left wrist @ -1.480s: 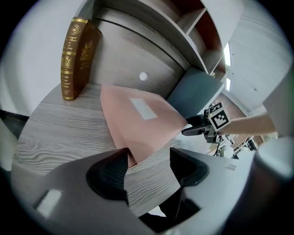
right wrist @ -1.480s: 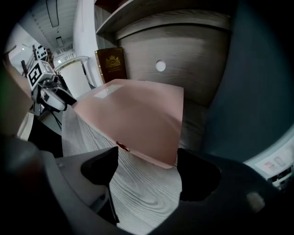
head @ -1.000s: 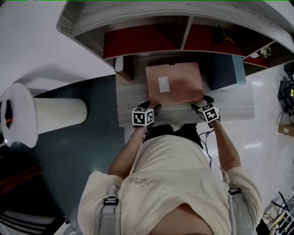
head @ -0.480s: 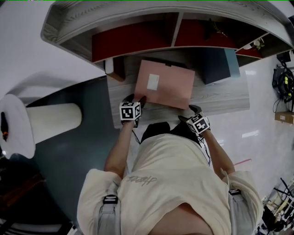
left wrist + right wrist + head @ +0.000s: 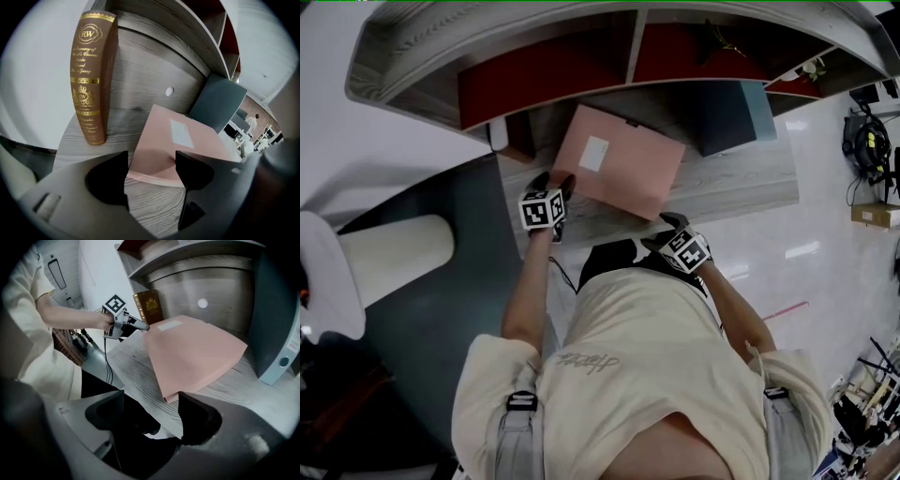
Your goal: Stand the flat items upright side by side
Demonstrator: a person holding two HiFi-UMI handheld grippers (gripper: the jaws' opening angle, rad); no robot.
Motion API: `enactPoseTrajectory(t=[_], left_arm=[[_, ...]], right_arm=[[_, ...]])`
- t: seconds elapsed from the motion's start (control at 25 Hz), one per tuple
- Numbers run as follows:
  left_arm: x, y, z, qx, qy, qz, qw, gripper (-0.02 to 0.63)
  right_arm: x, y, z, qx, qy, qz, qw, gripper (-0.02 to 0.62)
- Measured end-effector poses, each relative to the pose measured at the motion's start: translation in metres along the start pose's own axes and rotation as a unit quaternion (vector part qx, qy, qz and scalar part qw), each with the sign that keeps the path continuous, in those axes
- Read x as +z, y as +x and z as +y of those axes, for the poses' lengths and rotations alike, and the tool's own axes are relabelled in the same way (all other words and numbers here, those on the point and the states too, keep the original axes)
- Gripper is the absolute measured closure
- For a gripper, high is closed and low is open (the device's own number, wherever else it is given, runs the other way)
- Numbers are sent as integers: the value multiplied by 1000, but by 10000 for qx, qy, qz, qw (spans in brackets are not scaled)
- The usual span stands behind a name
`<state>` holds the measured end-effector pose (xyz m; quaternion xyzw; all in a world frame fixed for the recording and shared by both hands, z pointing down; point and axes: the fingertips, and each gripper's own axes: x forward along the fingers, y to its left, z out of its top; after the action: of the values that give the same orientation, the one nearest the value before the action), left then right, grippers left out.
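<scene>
Bracketing the pink book (image 5: pixel 619 173), flat and askew at the desk's (image 5: pixel 741 187) front edge: left gripper (image 5: pixel 555 180) released, jaws just widening round its near-left corner; right gripper (image 5: pixel 664 231) released, jaws just narrowing, near-right corner at one tip.

Grey wood-grain desk (image 5: pixel 741 187) under a matching hutch shelf (image 5: pixel 487 37) — cubbies backed with red panels (image 5: pixel 534 84). Floor: glossy pale tiles (image 5: pixel 806 253) at right with bright reflections, dark matte patch (image 5: pixel 459 281) at left. Cable bundle (image 5: pixel 861 141) at far right.
</scene>
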<state>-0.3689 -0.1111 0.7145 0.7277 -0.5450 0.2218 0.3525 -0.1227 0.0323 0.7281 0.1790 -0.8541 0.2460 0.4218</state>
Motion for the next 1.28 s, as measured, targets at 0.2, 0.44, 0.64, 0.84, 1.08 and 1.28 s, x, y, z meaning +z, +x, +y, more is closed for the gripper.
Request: enactPoseTrajectory(t=[0.2,0.44,0.64,0.84,1.08,1.28], left_arm=[[13,-4,6,247,-158,-264,9992,296],[-1,-25,-1,560,-1356,-704,9867,287],[-32,-16,-38,281,-2239,-528,9728,293],[-46,2,-66,-18,-3100,-415,9498,287],[-45,11,-70,39,-3438,-430,9381,265],[-45,15,-71,110,-3520,-385,9351,259]], right_arm=[[-1,-9,-1,-41,-198,-20,9998,252],[26,-57,-54,-544,-235,-369,9976,242],[80,-70,-106,-764,-420,-747,9934,225],[133,-44,-143,-769,-646,-660,9927,204],[180,6,-165,-362,-757,-230,9962,195],[194,34,-180,-26,-688,130,9975,192]])
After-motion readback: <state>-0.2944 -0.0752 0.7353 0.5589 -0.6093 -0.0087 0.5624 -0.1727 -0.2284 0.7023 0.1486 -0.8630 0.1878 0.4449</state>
